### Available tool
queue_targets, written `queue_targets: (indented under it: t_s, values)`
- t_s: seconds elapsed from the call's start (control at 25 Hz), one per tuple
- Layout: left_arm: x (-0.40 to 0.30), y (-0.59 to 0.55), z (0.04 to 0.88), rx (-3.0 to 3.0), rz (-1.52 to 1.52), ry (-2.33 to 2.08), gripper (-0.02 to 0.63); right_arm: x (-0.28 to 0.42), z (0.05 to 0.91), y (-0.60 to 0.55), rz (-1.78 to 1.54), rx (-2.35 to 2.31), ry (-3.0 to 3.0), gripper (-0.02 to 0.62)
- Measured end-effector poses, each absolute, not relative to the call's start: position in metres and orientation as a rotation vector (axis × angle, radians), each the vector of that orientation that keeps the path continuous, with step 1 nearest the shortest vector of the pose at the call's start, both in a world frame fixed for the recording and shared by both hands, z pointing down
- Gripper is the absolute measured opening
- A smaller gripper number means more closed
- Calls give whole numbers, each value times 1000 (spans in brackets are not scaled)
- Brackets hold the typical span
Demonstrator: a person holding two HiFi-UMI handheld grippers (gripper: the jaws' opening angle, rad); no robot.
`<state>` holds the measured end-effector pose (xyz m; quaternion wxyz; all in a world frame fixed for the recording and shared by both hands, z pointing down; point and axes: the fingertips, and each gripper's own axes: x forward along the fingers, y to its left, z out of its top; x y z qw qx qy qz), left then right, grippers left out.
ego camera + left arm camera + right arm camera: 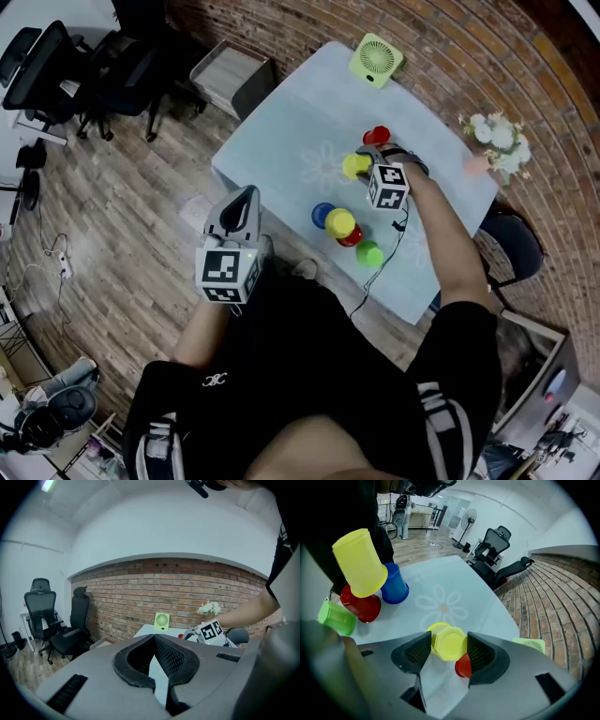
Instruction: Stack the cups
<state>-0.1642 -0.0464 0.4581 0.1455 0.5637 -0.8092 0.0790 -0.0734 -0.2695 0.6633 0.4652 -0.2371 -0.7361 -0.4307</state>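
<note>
On the pale blue table (281, 131) a yellow cup (449, 643) stands upside down, its six-sided base facing my right gripper (449, 638). Both pads lie against its sides, so that gripper is shut on it. A red cup (463, 666) shows just behind it, partly hidden by the right jaw. Nearer the table's front edge stand a blue cup (394, 584), a red cup (361, 605) with a second yellow cup (360, 563) tilted on top, and a green cup (336, 617). My left gripper (247, 194) hangs off the table's near side, shut and empty, with its tips meeting.
A green fan (376, 58) stands at the table's far corner. White flowers (499, 139) sit by the right edge. Office chairs (122, 75) and a grey box (230, 77) stand on the wood floor beyond the table. A brick wall (140, 592) runs behind.
</note>
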Motion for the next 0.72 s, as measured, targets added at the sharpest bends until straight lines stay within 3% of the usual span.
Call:
queue_targets:
  t_s: [0.72]
  values:
    - [-144,-83,426,1943,121,-2208,3,-13,562,-272,-957,-304,-1856,227]
